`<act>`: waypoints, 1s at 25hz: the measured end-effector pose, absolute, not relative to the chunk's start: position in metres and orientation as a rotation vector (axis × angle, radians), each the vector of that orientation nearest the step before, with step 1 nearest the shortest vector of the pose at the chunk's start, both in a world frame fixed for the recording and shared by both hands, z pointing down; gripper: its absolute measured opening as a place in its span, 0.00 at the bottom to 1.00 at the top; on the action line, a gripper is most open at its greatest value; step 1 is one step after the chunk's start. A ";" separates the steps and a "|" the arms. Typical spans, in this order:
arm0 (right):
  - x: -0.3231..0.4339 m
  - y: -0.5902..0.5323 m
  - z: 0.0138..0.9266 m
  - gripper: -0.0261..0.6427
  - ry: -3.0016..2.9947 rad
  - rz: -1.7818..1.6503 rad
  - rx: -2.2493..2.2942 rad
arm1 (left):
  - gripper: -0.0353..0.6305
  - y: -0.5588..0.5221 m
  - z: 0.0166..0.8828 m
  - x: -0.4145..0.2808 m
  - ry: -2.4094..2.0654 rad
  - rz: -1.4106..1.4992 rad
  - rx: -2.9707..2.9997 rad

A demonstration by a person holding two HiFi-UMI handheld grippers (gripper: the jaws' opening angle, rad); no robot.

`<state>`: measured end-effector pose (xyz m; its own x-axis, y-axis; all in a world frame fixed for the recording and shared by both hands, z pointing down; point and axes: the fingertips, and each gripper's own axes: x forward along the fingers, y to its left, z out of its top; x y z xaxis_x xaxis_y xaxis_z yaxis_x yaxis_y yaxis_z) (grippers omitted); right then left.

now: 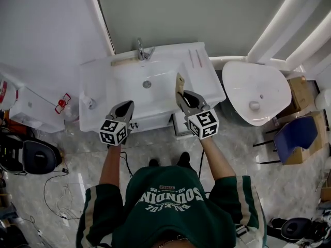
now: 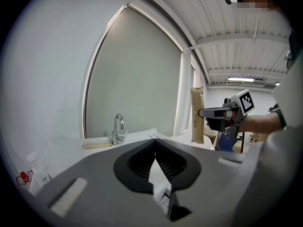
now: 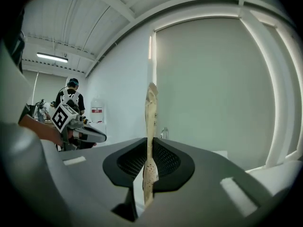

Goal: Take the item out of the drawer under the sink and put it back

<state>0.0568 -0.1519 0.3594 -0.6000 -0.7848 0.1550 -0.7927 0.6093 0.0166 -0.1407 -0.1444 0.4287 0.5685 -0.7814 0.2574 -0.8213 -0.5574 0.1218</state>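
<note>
My right hand-held gripper (image 3: 150, 144) clamped on thin tan packet (image 3: 151, 110), held upright over right side of sink (image 1: 103, 72). My left hand-held gripper (image 2: 155, 142) closed, empty. Risk: low pinch, so packet may pivot and drop into sink.

The head view looks steeply down from above the person onto the sink (image 1: 129, 81), with the left gripper (image 1: 128, 104) and right gripper (image 1: 182, 96) near it. The left gripper view sits close behind its own jaws and faces far toward the faucet (image 2: 117, 126), catching the right gripper at its right. The right gripper view mirrors it, with the left gripper at its left. All three views share the faucet and the tan packet (image 3: 150, 126).
</note>
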 end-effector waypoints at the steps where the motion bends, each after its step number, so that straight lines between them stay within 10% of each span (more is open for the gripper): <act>1: 0.057 -0.152 0.357 0.09 -2.685 0.071 1.329 | 0.13 -0.145 0.429 -0.140 -1.334 0.255 2.575; 25: 0.068 -0.151 0.372 0.09 -2.661 0.111 1.358 | 0.13 -0.149 0.444 -0.125 -1.282 0.241 2.555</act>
<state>0.0677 -0.1512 0.3724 -0.5781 -0.7985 0.1680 -0.8097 0.5868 0.0027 -0.1255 -0.1488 0.4439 0.5943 -0.7585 0.2673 -0.8038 -0.5711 0.1665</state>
